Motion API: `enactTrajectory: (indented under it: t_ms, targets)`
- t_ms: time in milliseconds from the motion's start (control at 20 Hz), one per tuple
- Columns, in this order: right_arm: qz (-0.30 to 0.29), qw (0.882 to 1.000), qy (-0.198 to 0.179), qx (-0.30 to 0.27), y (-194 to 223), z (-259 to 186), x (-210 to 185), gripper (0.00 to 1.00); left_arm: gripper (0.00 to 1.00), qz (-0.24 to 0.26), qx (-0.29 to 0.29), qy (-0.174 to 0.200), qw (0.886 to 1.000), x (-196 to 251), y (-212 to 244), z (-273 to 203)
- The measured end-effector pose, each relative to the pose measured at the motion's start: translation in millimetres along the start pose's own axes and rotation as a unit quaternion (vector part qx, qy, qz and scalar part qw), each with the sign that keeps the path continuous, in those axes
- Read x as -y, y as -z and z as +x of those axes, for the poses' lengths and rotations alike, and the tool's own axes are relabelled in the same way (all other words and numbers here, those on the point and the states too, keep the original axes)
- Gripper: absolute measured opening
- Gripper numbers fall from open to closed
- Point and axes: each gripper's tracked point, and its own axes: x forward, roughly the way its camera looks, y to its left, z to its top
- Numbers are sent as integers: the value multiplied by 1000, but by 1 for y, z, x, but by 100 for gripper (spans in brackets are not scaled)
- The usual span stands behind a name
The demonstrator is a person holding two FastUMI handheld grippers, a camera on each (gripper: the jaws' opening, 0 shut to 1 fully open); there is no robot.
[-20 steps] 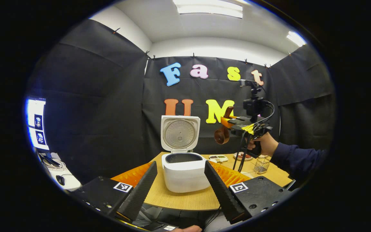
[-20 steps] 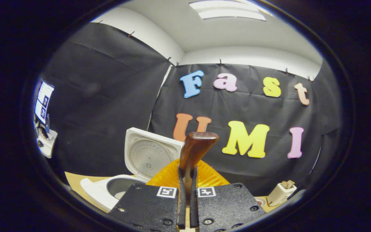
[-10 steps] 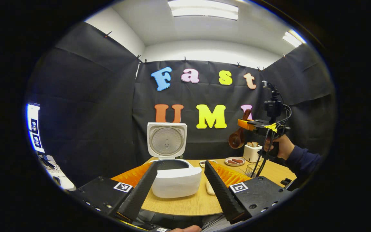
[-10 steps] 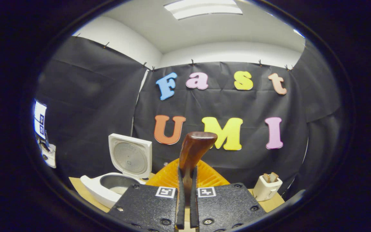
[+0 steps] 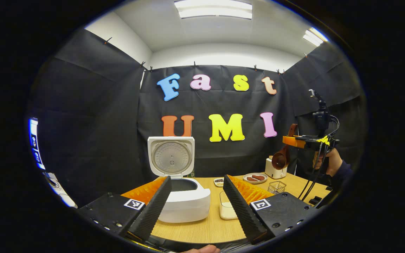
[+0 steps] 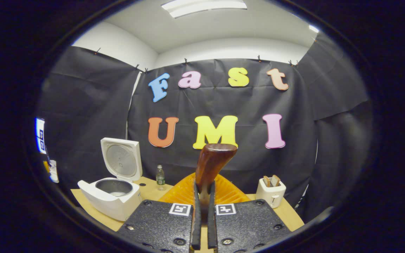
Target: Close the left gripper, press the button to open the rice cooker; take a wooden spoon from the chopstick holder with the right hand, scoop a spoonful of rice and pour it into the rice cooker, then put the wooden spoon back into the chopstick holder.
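Note:
The white rice cooker [image 5: 185, 203] stands on the wooden table [image 5: 202, 228] with its lid [image 5: 171, 156] raised; it also appears at the left in the right gripper view [image 6: 111, 198]. My left gripper [image 5: 196, 205] is open in front of the cooker, holding nothing. My right gripper [image 6: 202, 189] is shut on the handle of the brown wooden spoon [image 6: 212, 163]. From the left gripper view, that gripper [image 5: 299, 141] hangs high at the right, with the spoon's bowl [image 5: 279, 160] pointing down above the wire chopstick holder [image 5: 277, 187]. A clear rice container [image 5: 226, 209] sits beside the cooker.
A white toaster [image 5: 275, 170] [image 6: 271, 190], a plate of sausages [image 5: 255, 177] and a small dish [image 5: 219, 181] stand at the table's back right. A water bottle [image 6: 160, 176] is behind the cooker. A person's hand and dark sleeve [image 5: 332, 165] hold the right gripper.
My right gripper has carried the spoon to the right, from beside the cooker's lid to above the toaster and chopstick holder. The left gripper stayed open and its view shifted rightward.

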Motion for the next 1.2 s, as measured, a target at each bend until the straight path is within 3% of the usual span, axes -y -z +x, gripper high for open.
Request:
enactTrajectory:
  t_ms: [250,450,1000,1200]
  targets:
    - [55,997,43,-30,28,4,56,13,94,-5,5,8,1000,21,3,26]
    - [48,995,70,-46,60,23,93,13,94,-9,11,4,1000,24,7,53]
    - [130,985,38,-111,146,70,95,16,94,-23,-18,-9,1000,22,24,111]
    - [130,983,67,-109,151,74,112,24,94,-19,-19,-27,999,8,20,122]
